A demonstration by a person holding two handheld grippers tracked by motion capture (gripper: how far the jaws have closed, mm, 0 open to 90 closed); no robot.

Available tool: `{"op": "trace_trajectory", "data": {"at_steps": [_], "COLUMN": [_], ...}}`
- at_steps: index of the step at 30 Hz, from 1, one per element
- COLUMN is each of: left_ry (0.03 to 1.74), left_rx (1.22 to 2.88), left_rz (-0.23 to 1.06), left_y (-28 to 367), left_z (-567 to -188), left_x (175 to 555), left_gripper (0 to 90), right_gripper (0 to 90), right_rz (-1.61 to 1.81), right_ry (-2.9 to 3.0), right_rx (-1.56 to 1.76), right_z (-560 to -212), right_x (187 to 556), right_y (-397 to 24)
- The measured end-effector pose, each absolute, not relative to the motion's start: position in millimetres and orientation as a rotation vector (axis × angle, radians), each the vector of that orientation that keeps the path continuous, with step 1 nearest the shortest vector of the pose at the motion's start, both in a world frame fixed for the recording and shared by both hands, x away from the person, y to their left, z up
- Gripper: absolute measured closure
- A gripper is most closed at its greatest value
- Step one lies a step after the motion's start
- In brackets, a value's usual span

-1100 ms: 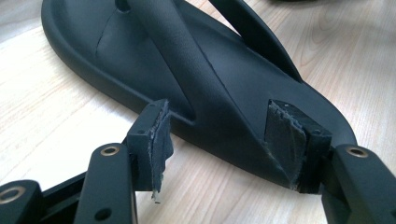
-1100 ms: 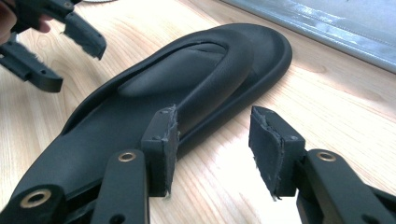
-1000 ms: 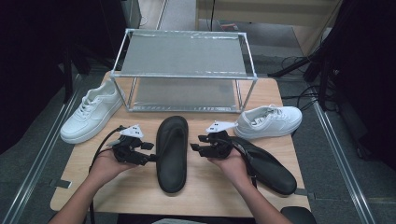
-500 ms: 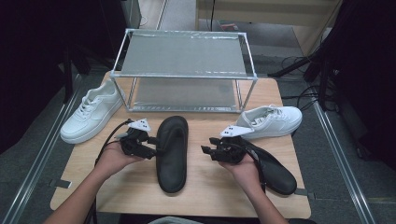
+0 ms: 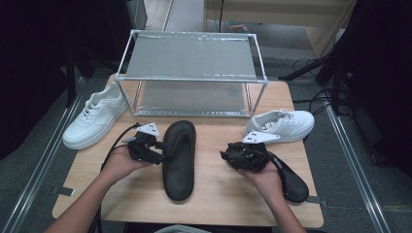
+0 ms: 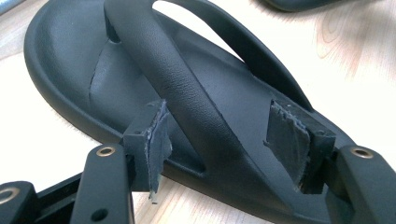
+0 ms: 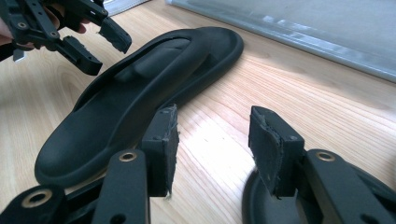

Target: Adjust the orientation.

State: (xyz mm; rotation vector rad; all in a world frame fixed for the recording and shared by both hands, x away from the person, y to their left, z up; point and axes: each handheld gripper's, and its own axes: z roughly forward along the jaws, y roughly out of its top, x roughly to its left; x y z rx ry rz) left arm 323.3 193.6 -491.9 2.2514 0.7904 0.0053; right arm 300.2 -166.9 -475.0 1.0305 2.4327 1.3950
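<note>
A black sandal (image 5: 179,160) lies lengthwise in the middle of the wooden table (image 5: 218,194). My left gripper (image 5: 156,151) reaches it from the left. In the left gripper view the left gripper (image 6: 224,140) stands open, its pads on either side of the sandal's strap (image 6: 187,88) without pressing it. My right gripper (image 5: 227,156) hovers open to the right of that sandal, pointing at it. In the right gripper view bare wood shows between the jaws of the right gripper (image 7: 217,140). A second black sandal (image 5: 289,179) lies under the right hand, its edge (image 7: 261,205) below the right pad.
A wire shelf rack (image 5: 189,68) stands at the back of the table. One white sneaker (image 5: 94,116) sits at the rack's left, partly off the table edge, and another white sneaker (image 5: 284,125) at its right. From the right gripper view the left gripper (image 7: 88,44) shows above the sandal's heel.
My right hand has drawn back to the right, away from the middle sandal, with its jaws still open. The left gripper has edged slightly closer to that sandal.
</note>
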Motion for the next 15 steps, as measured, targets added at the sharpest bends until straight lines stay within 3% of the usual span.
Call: {"op": "trace_trajectory", "data": {"at_steps": [15], "left_ry": [0.796], "left_rx": [2.213], "left_rz": [0.017], "left_y": [197], "left_z": [-492], "left_x": [328], "left_gripper": [38.9], "right_gripper": [52.8], "right_rz": [1.359], "right_ry": [2.336], "right_rx": [1.107], "right_z": [-470], "right_x": [293], "right_y": [-213]}}
